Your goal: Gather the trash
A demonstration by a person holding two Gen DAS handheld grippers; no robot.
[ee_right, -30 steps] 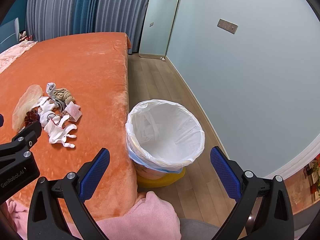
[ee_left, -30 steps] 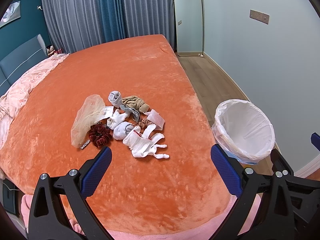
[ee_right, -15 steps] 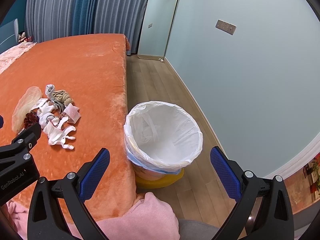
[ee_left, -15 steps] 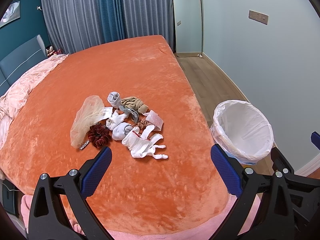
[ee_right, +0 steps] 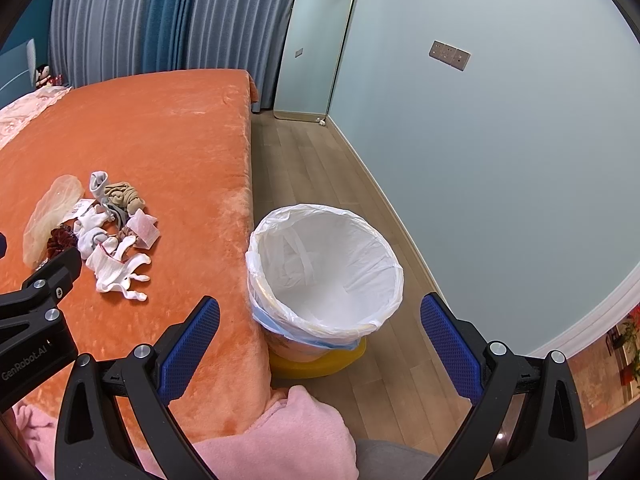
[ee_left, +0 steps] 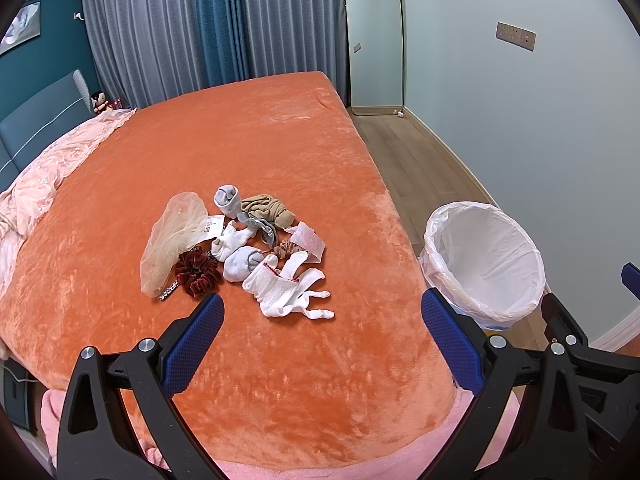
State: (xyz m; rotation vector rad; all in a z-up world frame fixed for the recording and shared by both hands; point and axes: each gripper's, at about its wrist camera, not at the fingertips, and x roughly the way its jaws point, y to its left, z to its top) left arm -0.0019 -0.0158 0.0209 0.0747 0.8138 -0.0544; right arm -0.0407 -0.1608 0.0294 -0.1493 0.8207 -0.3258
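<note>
Left gripper [ee_left: 322, 340]: jaws spread wide, nothing between the blue pads [ee_left: 192, 342], touching nothing; it hangs above bare blanket just short of the pile. Right gripper [ee_right: 320, 340]: also wide, empty, hanging over the bed's corner w/ the bin [ee_right: 324, 276] framed between its fingers.

Trash pile [ee_left: 244, 248] sits mid-bed on the orange blanket [ee_left: 248, 148], well in from every edge. Incl. a white sock bundle [ee_left: 280, 292] nearest the left gripper, a dark red scrunchie [ee_left: 197, 273] touching a sheer beige bag [ee_left: 170, 238], a paper tag [ee_left: 210, 227], a grey sock [ee_left: 227, 199], tan fabric [ee_left: 266, 210], a pinkish wrapper [ee_left: 307, 240] on the bin side.

Bin has a white liner, yellow base, stands on the wood floor [ee_right: 316, 176] just beside the bed's side edge; inside looks empty. Open blanket all round the pile; clear floor strip between bed and wall [ee_right: 500, 152]. Mirror [ee_right: 314, 44] leans at the far end, curtains [ee_left: 208, 28] behind the bed.

Writing: "GenRobot.AI" on the left gripper's body, right wrist view. Tag print too small to read.
</note>
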